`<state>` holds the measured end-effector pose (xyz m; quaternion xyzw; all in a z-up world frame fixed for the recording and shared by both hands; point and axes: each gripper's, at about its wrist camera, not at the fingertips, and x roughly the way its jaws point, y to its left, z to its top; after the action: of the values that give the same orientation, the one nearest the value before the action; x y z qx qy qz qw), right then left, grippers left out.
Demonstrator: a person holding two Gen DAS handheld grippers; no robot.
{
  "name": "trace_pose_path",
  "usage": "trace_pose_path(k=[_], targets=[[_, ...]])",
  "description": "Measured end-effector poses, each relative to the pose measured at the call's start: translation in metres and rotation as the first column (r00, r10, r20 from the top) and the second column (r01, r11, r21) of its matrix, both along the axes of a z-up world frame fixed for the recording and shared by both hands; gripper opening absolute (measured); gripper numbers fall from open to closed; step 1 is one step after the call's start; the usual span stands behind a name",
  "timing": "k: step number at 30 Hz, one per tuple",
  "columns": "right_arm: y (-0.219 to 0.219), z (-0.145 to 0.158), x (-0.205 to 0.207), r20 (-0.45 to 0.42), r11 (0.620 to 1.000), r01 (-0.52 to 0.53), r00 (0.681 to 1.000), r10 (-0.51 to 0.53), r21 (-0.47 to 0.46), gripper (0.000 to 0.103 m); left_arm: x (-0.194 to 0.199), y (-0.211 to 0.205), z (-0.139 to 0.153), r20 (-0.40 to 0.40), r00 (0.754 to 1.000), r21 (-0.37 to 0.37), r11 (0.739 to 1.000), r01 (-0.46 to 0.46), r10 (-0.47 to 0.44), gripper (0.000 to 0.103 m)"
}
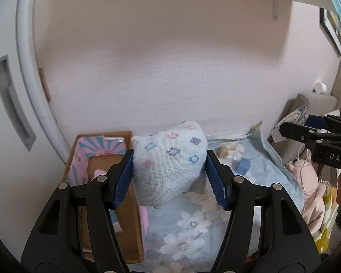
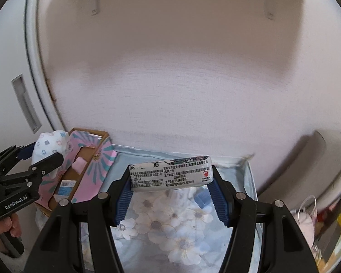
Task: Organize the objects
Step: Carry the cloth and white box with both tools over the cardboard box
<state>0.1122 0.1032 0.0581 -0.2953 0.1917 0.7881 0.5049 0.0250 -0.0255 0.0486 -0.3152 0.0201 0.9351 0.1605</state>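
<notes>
My left gripper (image 1: 169, 157) is shut on a rolled white sock (image 1: 168, 159) with pink and blue flower marks, held in the air above the edge of a cardboard box (image 1: 102, 170). It also shows at the left of the right wrist view (image 2: 42, 159), with the sock (image 2: 50, 143) above the box (image 2: 88, 170). My right gripper (image 2: 171, 175) is shut on a white tissue pack (image 2: 171, 173) with printed text, held above a pale blue floral cloth (image 2: 170, 227). The right gripper also shows in the left wrist view (image 1: 297, 125).
The box has a pink and teal lining. A small blue block (image 1: 242, 166) and a wooden piece (image 1: 224, 151) lie on the floral cloth (image 1: 184, 225). A pink wall stands behind. A white door (image 1: 9, 113) is left. A grey cushion (image 1: 316, 104) and pink clutter (image 1: 311, 193) are right.
</notes>
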Motion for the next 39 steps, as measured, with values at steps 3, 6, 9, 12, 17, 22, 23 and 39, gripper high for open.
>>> trace_pose_path(k=[3,6,9,12,17,22,23,39], targets=[[0.007,0.003,-0.012,-0.020,0.999,-0.048,0.999,0.048,-0.020,0.058,-0.003,-0.012,-0.002,0.013,0.999,0.004,0.999,-0.046,0.046,0.058],[0.016,0.005,-0.032,-0.014,0.994,-0.102,0.995,0.102,-0.025,0.058,-0.005,-0.029,-0.005,0.026,0.994,0.006,0.995,-0.103,0.103,0.058],[0.024,0.006,-0.055,-0.003,0.986,-0.161,0.987,0.161,-0.034,0.058,-0.007,-0.046,-0.008,0.037,0.987,0.004,0.988,-0.157,0.157,0.058],[0.033,0.004,-0.084,0.016,0.972,-0.229,0.973,0.230,-0.040,0.058,-0.008,-0.062,-0.011,0.051,0.976,-0.003,0.977,-0.214,0.213,0.058],[0.044,-0.002,-0.131,0.020,0.938,-0.342,0.939,0.343,-0.060,0.058,-0.009,-0.087,-0.024,0.079,0.953,-0.024,0.957,-0.290,0.291,0.058],[0.050,-0.011,-0.184,0.041,0.888,-0.453,0.889,0.456,-0.076,0.058,-0.016,-0.108,-0.040,0.124,0.930,-0.044,0.938,-0.343,0.346,0.058],[0.052,-0.015,-0.196,0.039,0.874,-0.477,0.876,0.481,-0.092,0.058,-0.018,-0.112,-0.042,0.132,0.927,-0.046,0.936,-0.349,0.352,0.058],[0.065,-0.106,-0.309,0.097,0.748,-0.600,0.758,0.645,-0.283,0.058,-0.045,-0.127,-0.121,0.314,0.879,-0.077,0.932,-0.353,0.359,0.058]])
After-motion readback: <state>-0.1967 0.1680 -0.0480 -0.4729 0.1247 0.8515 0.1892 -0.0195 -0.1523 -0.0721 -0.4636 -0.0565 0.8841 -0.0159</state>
